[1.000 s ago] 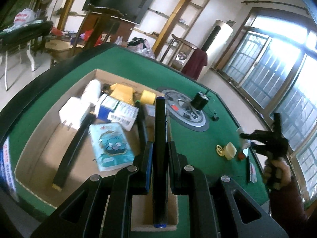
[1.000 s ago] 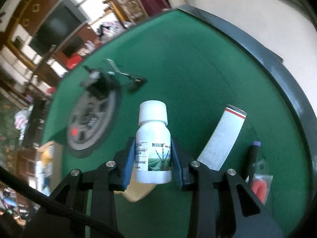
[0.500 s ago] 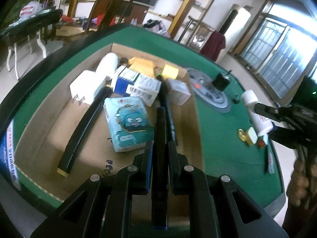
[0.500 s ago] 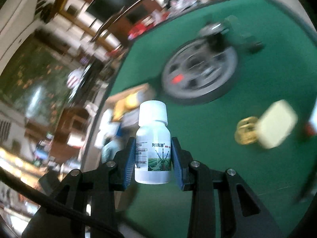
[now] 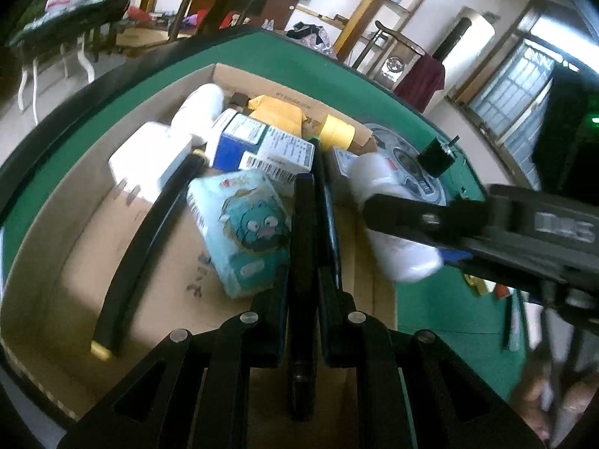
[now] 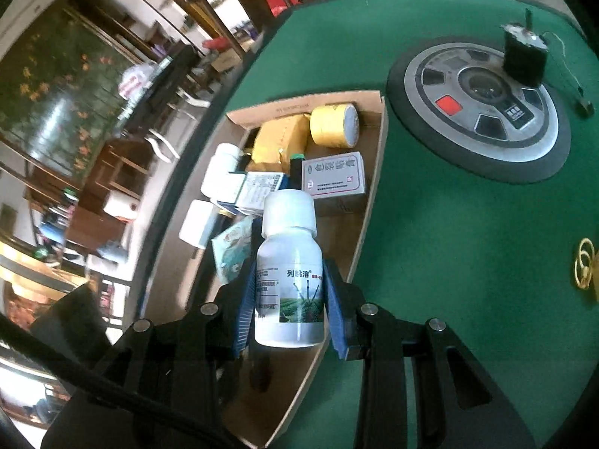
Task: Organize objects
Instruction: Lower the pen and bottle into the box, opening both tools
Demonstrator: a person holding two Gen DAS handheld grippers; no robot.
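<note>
Left wrist view showed our left gripper [image 5: 303, 299] clamped tight on a black pen [image 5: 304, 247], which pointed down over the box [image 5: 56, 292], above its bare floor near the front wall. Our right gripper [image 6: 289, 295] held a white bottle [image 6: 289, 262] between its blue pads [image 6: 245, 307], the jaws set narrow around its body, and that bottle hung over the box's right edge.

Much of the sorting looked done. The box already held a tissue pack [image 5: 243, 232], a blue and white carton [image 5: 262, 149], a white adapter [image 5: 149, 157], a second white bottle [image 5: 202, 108], a yellow packet [image 5: 277, 112], a tape roll [image 6: 335, 119], a card box [image 6: 333, 174], a long black bar [image 5: 142, 247] and another dark pen [image 5: 325, 202] lying along the right side.

What was left, as we judged it: both held items still had to be set down and let go. On the green table [image 6: 449, 262] outside the box we could see a gold clip [image 6: 584, 265] and, in the left view, a few blurred small things near the far right edge, so more trips seemed needed. The black motor [image 6: 524, 56] sat on the round dial [image 6: 479, 112]; we could not tell whether either belonged in the box.
</note>
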